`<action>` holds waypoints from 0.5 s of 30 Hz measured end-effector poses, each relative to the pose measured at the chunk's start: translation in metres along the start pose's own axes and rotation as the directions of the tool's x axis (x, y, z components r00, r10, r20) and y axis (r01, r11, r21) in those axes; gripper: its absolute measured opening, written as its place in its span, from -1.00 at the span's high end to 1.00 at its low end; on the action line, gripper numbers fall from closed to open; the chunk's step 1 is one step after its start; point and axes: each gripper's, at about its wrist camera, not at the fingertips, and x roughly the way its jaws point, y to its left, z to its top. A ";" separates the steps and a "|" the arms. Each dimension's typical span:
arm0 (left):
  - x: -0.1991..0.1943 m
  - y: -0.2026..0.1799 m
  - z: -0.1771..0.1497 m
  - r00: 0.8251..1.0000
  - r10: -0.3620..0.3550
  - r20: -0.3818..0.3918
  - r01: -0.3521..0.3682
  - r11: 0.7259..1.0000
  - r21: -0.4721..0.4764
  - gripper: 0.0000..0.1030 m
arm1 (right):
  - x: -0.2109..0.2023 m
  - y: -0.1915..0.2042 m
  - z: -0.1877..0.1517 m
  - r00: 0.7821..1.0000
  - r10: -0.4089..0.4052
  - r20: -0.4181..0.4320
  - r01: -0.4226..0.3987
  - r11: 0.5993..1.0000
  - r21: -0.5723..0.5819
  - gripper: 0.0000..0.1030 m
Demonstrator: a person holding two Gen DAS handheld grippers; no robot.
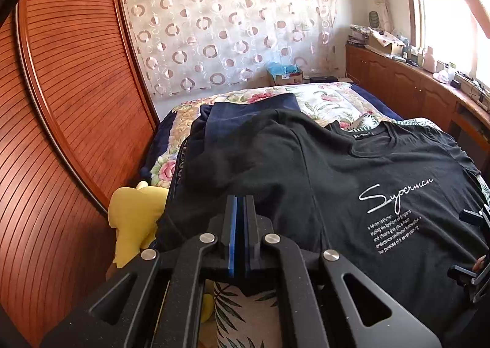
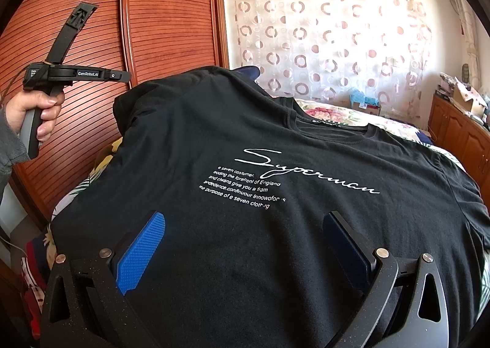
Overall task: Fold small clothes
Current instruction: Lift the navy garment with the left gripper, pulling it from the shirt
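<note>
Black T-shirt [image 2: 275, 194] is lying print-up across the bed [image 1: 321, 96], one sleeve flipped inward; most folding is remaining. Left gripper [image 1: 240, 207] is sitting clenched, apparently pinching shirt fabric (contact unclear). Right gripper [image 2: 245, 243] is hanging released over the hem.

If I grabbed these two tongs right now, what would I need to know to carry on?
Left tongs: shut, holding nothing that I can see, raised at the shirt's left side.
Right tongs: open, over the shirt's lower front, gripping nothing.
Black T-shirt: spread print-up on the floral bedspread; its left sleeve area looks bunched or turned inward. A dark blue garment lies behind it.
Done: shirt laid out.
Left: probably all the folds, sleeves first.
</note>
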 end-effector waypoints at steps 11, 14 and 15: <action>0.061 0.049 0.037 0.997 -0.048 -0.053 0.045 0.997 -0.057 0.13 | 0.010 -0.018 0.019 0.997 0.041 -0.066 -0.040 0.999 0.017 -1.00; 0.085 0.056 0.042 0.988 -0.118 -0.103 0.113 0.992 -0.052 0.13 | 0.013 -0.025 0.031 0.997 0.043 -0.068 -0.041 0.999 0.020 -1.00; 0.091 0.057 0.043 0.984 -0.133 -0.117 0.128 0.991 -0.049 0.13 | 0.015 -0.027 0.035 0.997 0.044 -0.068 -0.043 0.999 0.019 -1.00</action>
